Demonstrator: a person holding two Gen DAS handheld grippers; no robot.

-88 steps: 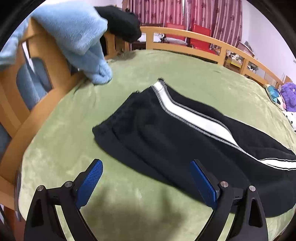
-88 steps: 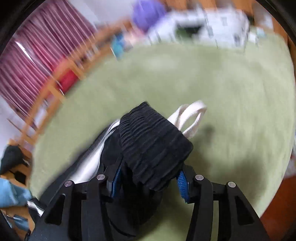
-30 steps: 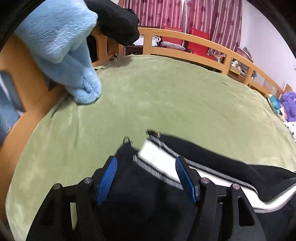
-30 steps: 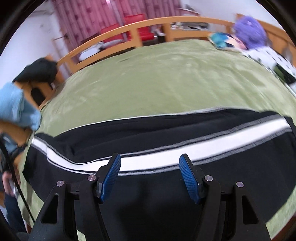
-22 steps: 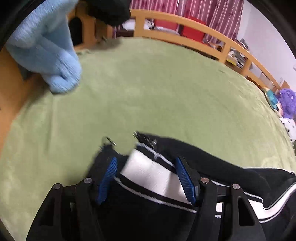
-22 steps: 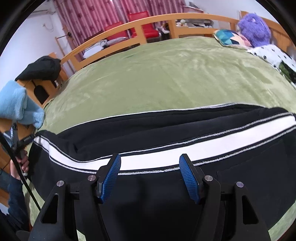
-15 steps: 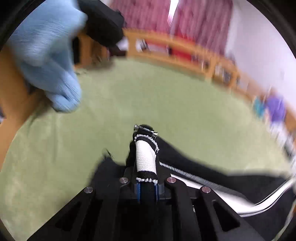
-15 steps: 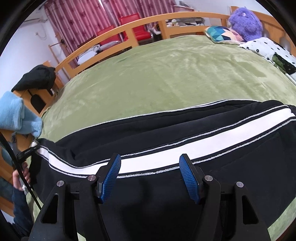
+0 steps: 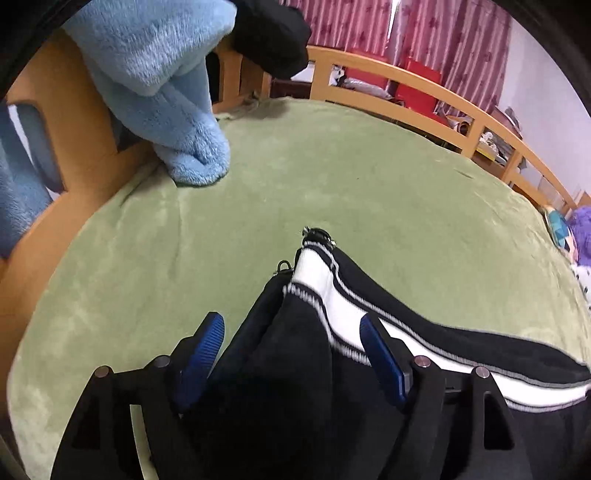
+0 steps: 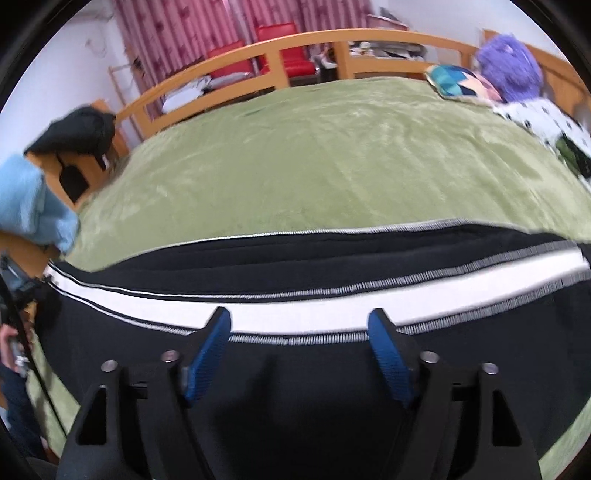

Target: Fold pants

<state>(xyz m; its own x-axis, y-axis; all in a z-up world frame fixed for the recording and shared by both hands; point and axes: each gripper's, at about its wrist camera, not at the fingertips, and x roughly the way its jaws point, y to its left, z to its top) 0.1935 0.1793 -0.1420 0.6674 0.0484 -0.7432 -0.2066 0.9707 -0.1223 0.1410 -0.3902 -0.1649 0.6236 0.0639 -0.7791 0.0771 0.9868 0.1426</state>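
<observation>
Across a wide green bedspread (image 10: 332, 155), ringed by a wooden bed rail (image 10: 280, 48), black pants (image 10: 332, 369) with a white side stripe (image 10: 332, 306) lie spread along the near edge, one leg end reaching toward the rail at the foot of the bed. A blue fleece blanket (image 9: 162, 85) and a dark garment (image 9: 269, 29) hang over that rail, their lower ends just touching the cover but well apart from the pants; a purple plush toy (image 10: 509, 70) and a patterned cushion (image 10: 458, 85) sit far off near the other end. Most of the bedspread beyond the pants lies bare, leaving room to carry the cloth over in a fold. The left gripper (image 9: 291, 354) hovers over the cuff end (image 9: 314, 254), its jaws opening, the fabric lying loose between the blue pads rather than pinched, apparently let go so the leg can settle flat. The right gripper (image 10: 299, 350) hangs above the stripe mid-leg, jaws likewise opening and clamping nothing. The fold appears only partly done.
</observation>
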